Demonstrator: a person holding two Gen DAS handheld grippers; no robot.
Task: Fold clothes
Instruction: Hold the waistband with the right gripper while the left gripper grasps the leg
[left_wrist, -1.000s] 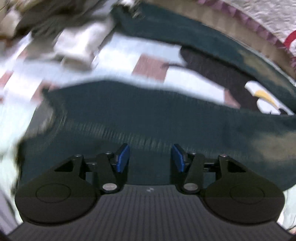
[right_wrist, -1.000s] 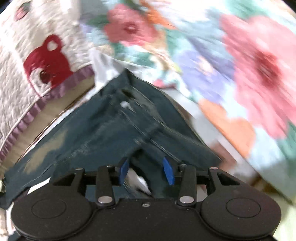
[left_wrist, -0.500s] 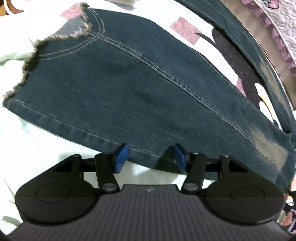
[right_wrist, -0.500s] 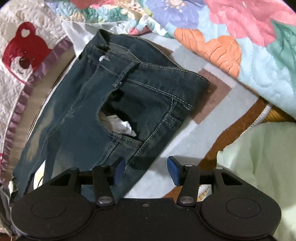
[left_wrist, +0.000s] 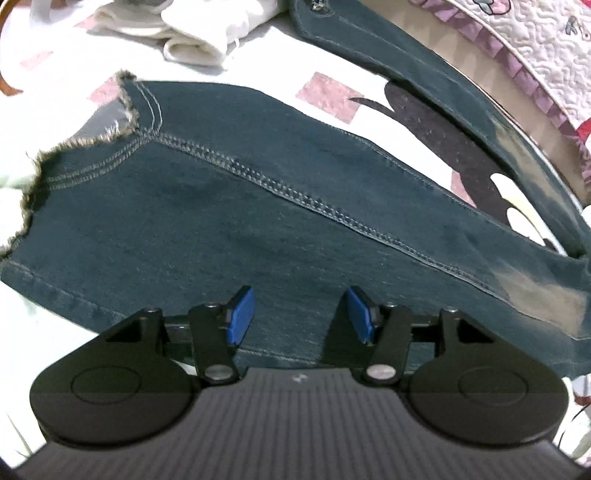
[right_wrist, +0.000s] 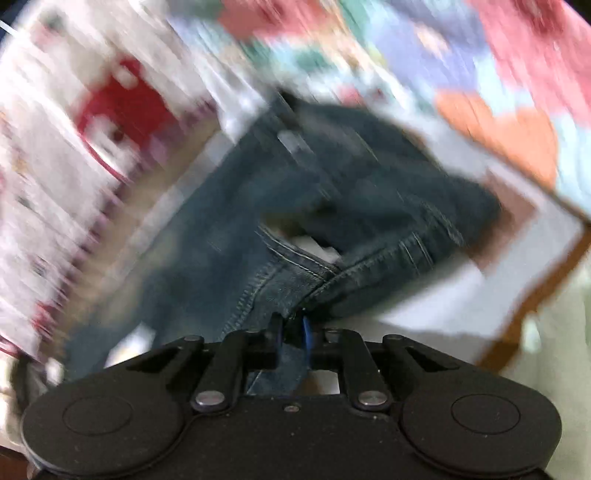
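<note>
The jeans lie spread on the bed, one leg flat. The right claw pinches denim near the waist. The left claw hangs wide over the leg. A fold seems under way; next, the left must pinch too.

1. The left gripper has its blue-padded fingers spread wide apart, with nothing between them, poised low over dark denim.
2. The right gripper has its fingers drawn nearly together, pinching a fold of the jeans.
3. The right wrist view is motion-blurred.
</note>
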